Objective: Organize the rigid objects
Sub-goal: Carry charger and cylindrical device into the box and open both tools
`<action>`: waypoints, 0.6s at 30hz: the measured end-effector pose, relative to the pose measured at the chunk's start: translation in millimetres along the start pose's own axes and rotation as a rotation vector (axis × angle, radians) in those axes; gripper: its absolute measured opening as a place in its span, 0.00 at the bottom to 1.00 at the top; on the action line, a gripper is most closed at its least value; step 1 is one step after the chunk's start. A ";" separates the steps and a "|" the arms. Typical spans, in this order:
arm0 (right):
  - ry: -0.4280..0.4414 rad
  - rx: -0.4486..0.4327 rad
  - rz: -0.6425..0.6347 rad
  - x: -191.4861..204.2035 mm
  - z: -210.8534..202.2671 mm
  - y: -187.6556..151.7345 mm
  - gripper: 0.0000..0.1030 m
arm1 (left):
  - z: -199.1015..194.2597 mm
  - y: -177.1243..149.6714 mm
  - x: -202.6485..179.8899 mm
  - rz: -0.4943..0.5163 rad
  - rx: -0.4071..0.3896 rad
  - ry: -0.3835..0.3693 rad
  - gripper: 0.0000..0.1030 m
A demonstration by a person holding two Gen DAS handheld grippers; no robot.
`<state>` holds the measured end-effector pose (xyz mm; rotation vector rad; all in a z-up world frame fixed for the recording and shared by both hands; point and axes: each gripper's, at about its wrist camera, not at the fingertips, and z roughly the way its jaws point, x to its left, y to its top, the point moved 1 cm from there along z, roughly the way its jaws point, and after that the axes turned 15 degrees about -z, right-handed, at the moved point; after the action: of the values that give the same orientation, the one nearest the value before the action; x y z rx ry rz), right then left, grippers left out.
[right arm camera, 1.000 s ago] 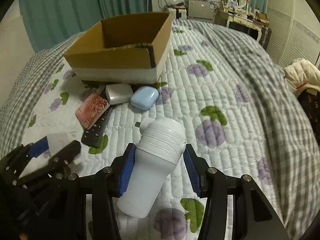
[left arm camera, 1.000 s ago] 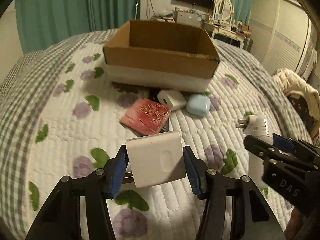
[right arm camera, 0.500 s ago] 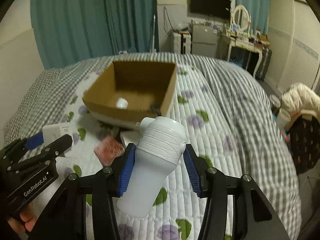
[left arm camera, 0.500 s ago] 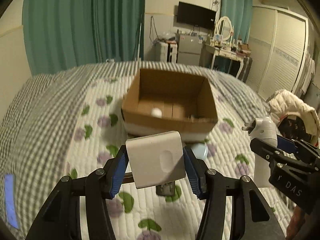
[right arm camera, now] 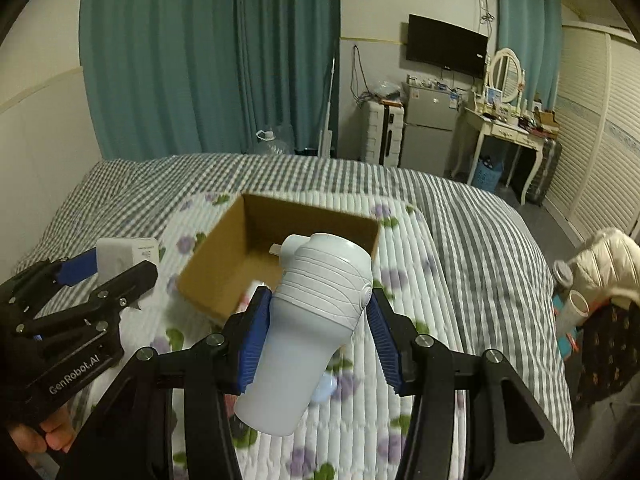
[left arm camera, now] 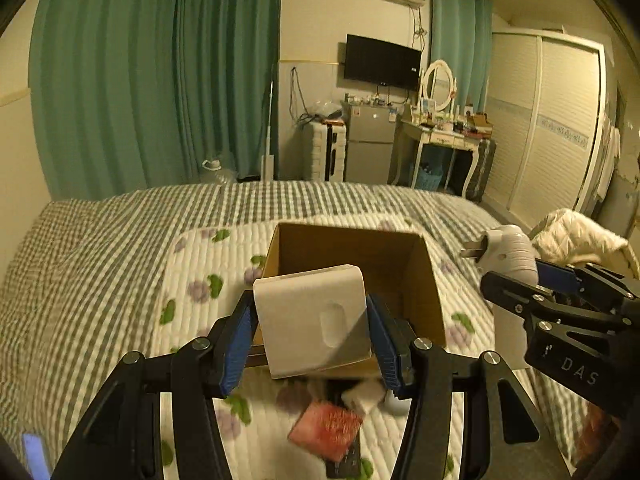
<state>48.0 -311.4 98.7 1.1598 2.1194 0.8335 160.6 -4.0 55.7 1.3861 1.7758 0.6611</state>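
Note:
My left gripper (left arm camera: 312, 336) is shut on a white square charger block (left arm camera: 314, 322), held in the air before the open cardboard box (left arm camera: 430, 280) on the bed. My right gripper (right arm camera: 318, 338) is shut on a white ribbed plug-in device (right arm camera: 308, 320) with metal prongs, also lifted above the bed near the cardboard box (right arm camera: 218, 256). In the left wrist view the right gripper (left arm camera: 560, 304) and its white device (left arm camera: 508, 254) show at the right. The left gripper (right arm camera: 72, 300) with the charger block (right arm camera: 128, 256) appears at the left of the right wrist view.
On the quilt (left arm camera: 192, 292) below the box lie a red textured item (left arm camera: 326, 426), a black remote (left arm camera: 344, 460), a small white adapter (left arm camera: 364, 394) and a pale blue case (right arm camera: 326, 386). A cream jacket (right arm camera: 600, 264) lies beside the bed on the right. A hand (right arm camera: 36, 436) holds the left gripper.
Both grippers have risen with their objects still clamped. The box has dropped lower in both views and its inside shows. The room's far wall has come into sight.

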 end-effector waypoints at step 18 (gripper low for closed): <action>0.014 0.051 -0.065 -18.5 131.5 52.1 0.47 | 141.1 15.7 -9.2 0.105 0.092 0.020 0.54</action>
<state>179.0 -273.0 57.2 1.1081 2.1894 0.7641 286.4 -16.8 -9.5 1.5479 1.7780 0.6582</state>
